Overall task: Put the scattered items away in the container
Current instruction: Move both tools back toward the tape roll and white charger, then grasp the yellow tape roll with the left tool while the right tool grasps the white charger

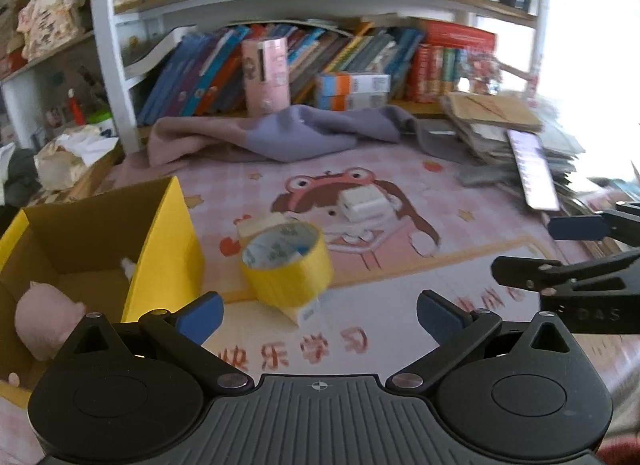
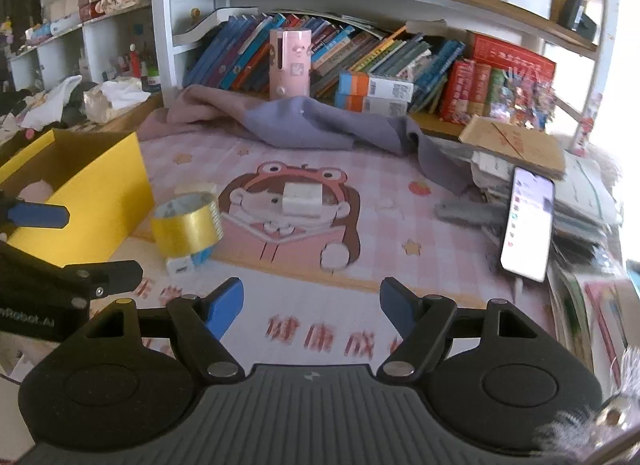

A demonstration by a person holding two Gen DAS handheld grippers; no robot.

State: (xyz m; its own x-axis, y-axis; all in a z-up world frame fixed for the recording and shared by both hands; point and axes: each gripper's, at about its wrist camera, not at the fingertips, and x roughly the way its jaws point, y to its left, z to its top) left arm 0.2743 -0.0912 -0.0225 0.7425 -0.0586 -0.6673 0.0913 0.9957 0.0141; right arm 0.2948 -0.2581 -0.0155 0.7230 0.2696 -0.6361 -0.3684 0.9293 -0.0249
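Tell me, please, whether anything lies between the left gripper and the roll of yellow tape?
Nothing visible does: the left gripper is open with only bare mat before the yellow tape, which rests on a small white item.

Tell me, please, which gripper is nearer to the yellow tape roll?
Left. The left gripper, jaws open, sits just short of the yellow tape roll, almost in line with it. The right gripper, also open, is off to the roll's right.
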